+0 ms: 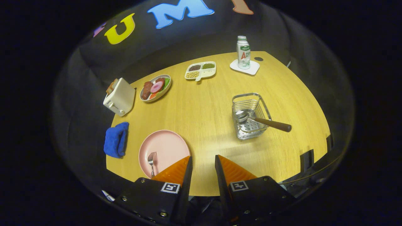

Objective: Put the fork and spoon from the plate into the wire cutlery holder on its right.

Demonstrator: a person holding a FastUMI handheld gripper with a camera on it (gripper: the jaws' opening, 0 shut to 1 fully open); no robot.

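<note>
One fork [152, 160] lies on the pink plate [168, 147]; spoon [262, 120] rests in the wire holder [249, 115]. Gripper [203, 164] jaws apart, empty, over the wooden worktop [204, 110]. Bottle [243, 52] label too small to read.

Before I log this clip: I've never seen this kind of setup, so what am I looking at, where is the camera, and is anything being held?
A person carries handheld tongs; the fisheye camera rides on them and looks forward along the two fingers at the bottom of the view. The fingers stand apart over the wooden table, holding nothing.

Just beside the left finger is a pink plate with a fork on it. To the right, beyond the fingers, stands the wire cutlery holder; the spoon is already in it, its brown handle sticking out over the rim.

Further off: a blue cloth, a toaster, a plate of food, a divided dish, and a bottle on a coaster.
</note>
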